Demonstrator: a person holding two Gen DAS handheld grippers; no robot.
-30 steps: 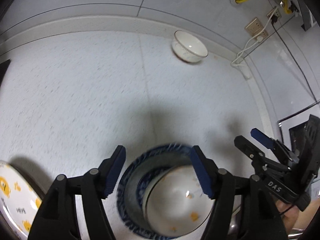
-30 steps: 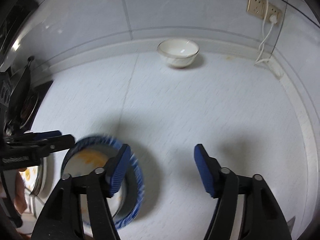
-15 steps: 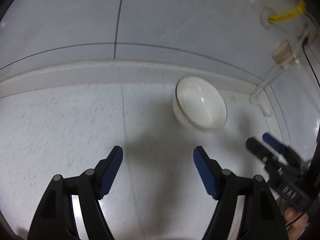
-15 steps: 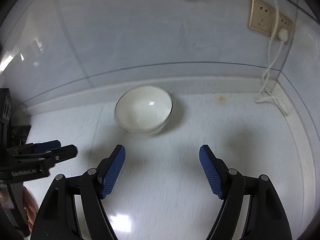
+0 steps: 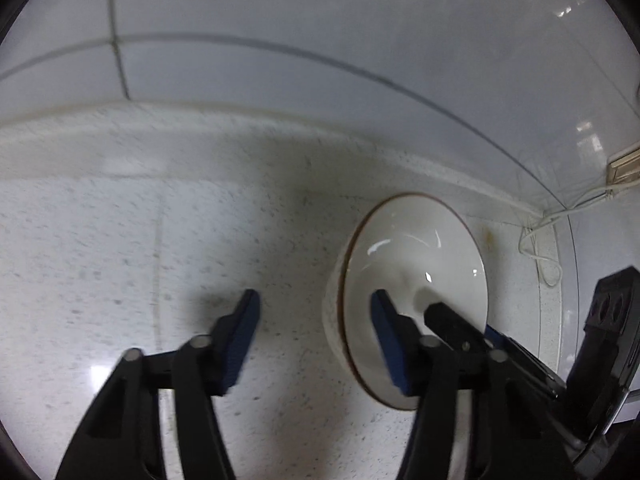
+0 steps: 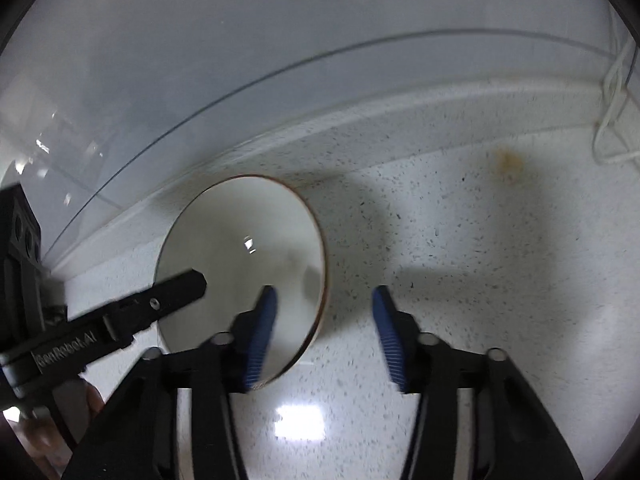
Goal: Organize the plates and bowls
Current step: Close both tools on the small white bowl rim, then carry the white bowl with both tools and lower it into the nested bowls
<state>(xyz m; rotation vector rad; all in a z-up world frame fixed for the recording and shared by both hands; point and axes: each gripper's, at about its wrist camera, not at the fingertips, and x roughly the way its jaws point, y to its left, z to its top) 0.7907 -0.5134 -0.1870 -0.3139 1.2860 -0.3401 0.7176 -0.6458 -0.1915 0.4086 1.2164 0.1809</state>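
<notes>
Bowl (image 5: 416, 292): I see its wall between both claws' closing jaws.
Left claw (image 5: 314, 338): straddles left wall, ungripped.
Right claw (image 6: 322, 330): straddles right wall, ungripped.

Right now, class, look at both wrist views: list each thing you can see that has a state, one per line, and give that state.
White bowl: upright on the countertop, empty, rim straddled on opposite sides by both tools.
Left tool: closing, one pad inside the bowl, one outside; not yet gripping.
Right tool: closing, one pad inside the bowl, one outside; not yet gripping.
White cable: slack, lying loose by the wall.
</notes>
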